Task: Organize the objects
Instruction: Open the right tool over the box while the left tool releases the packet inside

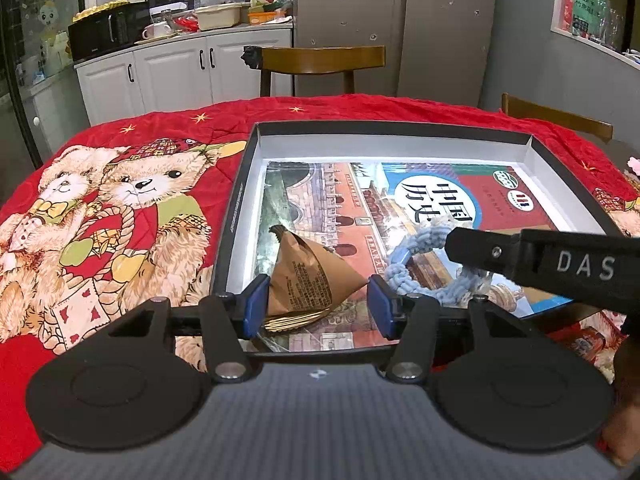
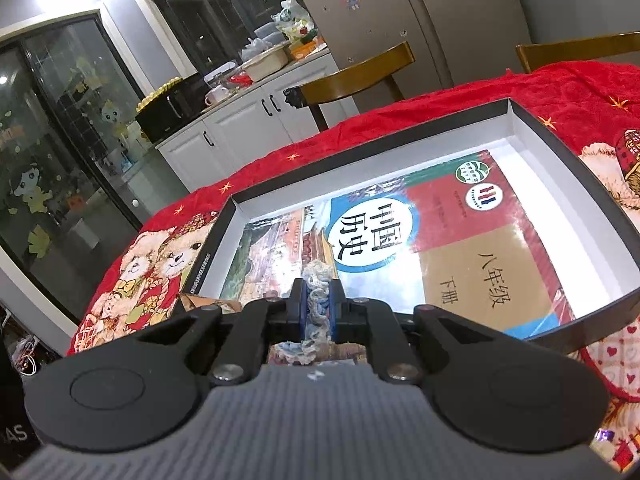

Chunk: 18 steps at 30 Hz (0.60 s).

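Note:
A shallow black box with white inner walls lies on the red bear blanket and holds a history textbook. My left gripper holds a brown pyramid-shaped paper packet between its blue pads, low over the book at the box's near edge. My right gripper is shut on a light blue braided rope ring. In the left wrist view the ring hangs over the book, with the right gripper's black finger reaching in from the right. The box and book also show in the right wrist view.
The red blanket covers the table. Wooden chairs stand behind the table and at its right. A white cabinet counter with clutter stands at the back left. A little of the brown packet shows left of my right gripper.

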Tool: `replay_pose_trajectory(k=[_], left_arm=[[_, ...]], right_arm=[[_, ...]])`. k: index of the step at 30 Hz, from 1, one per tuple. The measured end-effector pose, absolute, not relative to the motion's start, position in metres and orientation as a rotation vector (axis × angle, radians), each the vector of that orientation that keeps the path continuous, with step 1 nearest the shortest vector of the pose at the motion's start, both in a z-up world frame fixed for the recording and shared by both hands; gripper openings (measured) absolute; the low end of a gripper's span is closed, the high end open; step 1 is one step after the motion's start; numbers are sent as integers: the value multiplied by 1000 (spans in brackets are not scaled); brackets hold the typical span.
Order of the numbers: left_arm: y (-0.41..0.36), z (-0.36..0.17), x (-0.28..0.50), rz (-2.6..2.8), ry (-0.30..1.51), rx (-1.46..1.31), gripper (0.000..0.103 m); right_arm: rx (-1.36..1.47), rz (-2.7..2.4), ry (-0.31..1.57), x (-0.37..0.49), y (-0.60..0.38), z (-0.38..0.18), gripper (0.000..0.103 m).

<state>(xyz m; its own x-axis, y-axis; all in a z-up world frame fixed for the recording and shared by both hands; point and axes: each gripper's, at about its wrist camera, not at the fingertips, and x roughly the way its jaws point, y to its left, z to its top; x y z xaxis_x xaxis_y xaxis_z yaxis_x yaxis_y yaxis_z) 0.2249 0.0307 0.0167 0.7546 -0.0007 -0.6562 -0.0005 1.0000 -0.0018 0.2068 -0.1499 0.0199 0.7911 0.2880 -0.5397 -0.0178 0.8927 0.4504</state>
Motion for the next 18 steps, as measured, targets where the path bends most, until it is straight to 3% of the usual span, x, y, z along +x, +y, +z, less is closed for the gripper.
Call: replay_pose_trajectory(k=[6, 9, 11, 12, 13, 18], left_arm=[[31, 17, 227, -6, 727, -5, 60], [33, 20, 227, -7, 741, -14, 60], [35, 22, 229, -22, 756, -23, 65], [37, 24, 229, -30, 762, -30, 67], [39, 27, 229, -33, 761, -39, 67], [51, 52, 222, -39, 721, -79, 72]], right_arm=[[457, 172, 645, 207, -152, 19, 13], [459, 162, 652, 208, -152, 20, 20], [473, 155, 651, 207, -154, 21, 31], [485, 165, 648, 207, -156, 22, 48], [493, 165, 644, 207, -157, 23, 54], [513, 177, 588, 201, -164, 39, 64]])
